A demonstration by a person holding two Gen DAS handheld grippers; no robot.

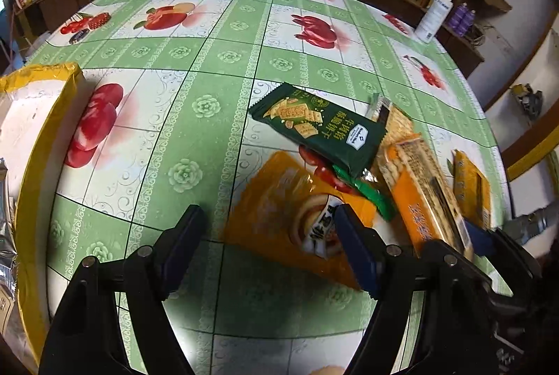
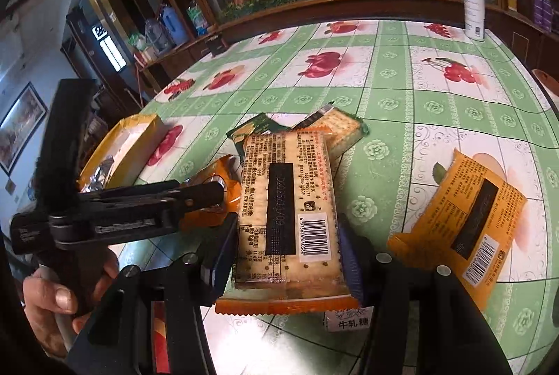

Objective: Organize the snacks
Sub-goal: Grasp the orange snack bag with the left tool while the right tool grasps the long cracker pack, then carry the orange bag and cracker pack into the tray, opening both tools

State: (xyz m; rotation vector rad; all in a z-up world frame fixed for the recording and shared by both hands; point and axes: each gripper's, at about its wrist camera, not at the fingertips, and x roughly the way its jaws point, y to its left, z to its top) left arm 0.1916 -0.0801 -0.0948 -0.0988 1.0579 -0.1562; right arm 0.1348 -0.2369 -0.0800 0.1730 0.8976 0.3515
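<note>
My right gripper (image 2: 284,256) is shut on an orange cracker packet (image 2: 288,211), back side up, held just above the snack pile; it also shows in the left wrist view (image 1: 424,197). My left gripper (image 1: 267,235) is open, low over an orange pastry packet (image 1: 290,214) that lies flat between its fingers. A dark green cracker packet (image 1: 321,127) lies beyond. Another orange packet (image 2: 468,225) lies to the right on the table. A yellow-taped box (image 1: 38,116) with silver packets inside stands at the left; it also shows in the right wrist view (image 2: 129,144).
The table wears a green and white fruit-print cloth (image 1: 195,67). A white spray bottle (image 2: 473,1) stands at the far right edge. A small green wrapper (image 1: 367,190) and a clear cracker pack (image 2: 344,130) lie in the pile. A small white nougat candy (image 2: 349,321) lies under the held packet.
</note>
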